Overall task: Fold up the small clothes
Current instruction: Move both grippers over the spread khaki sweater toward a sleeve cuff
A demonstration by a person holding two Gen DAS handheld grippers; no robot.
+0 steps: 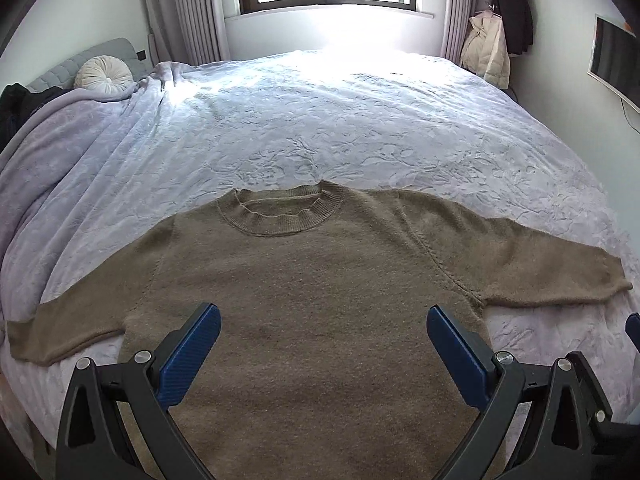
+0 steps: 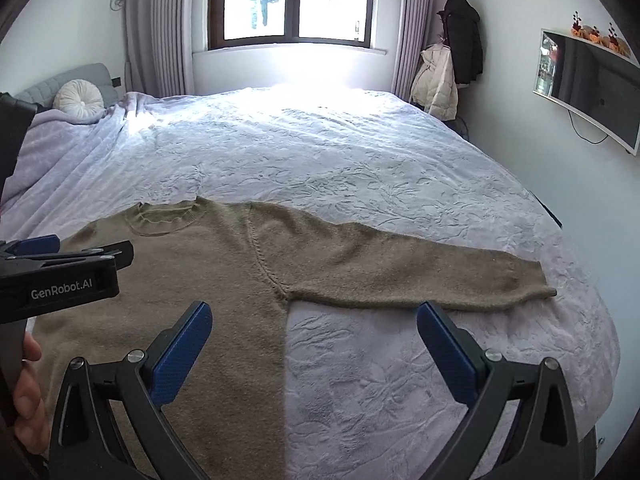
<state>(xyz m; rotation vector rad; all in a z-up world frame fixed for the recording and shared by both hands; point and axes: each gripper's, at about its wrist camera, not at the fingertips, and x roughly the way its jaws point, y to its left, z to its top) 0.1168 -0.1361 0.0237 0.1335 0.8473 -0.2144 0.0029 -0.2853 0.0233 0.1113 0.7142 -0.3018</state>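
I see the sweater [image 1: 320, 288] flat on the bed [image 1: 320, 120], sleeves spread; my left gripper [image 1: 324, 340] released above its body, my right gripper [image 2: 314, 340] released over its side edge

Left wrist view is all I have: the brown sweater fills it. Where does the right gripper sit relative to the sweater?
Observer: The right gripper hovers open over the sweater's side edge, one finger above knit, the other above bedspread.
Operator: Is the sleeve on that side flat to the cuff?
Observer: Yes, the sleeve lies straight out, its cuff flat on the bedspread.
Operator: Can you see my left gripper?
Observer: Yes, the left gripper shows side-on above the sweater's body, a hand gripping its handle.
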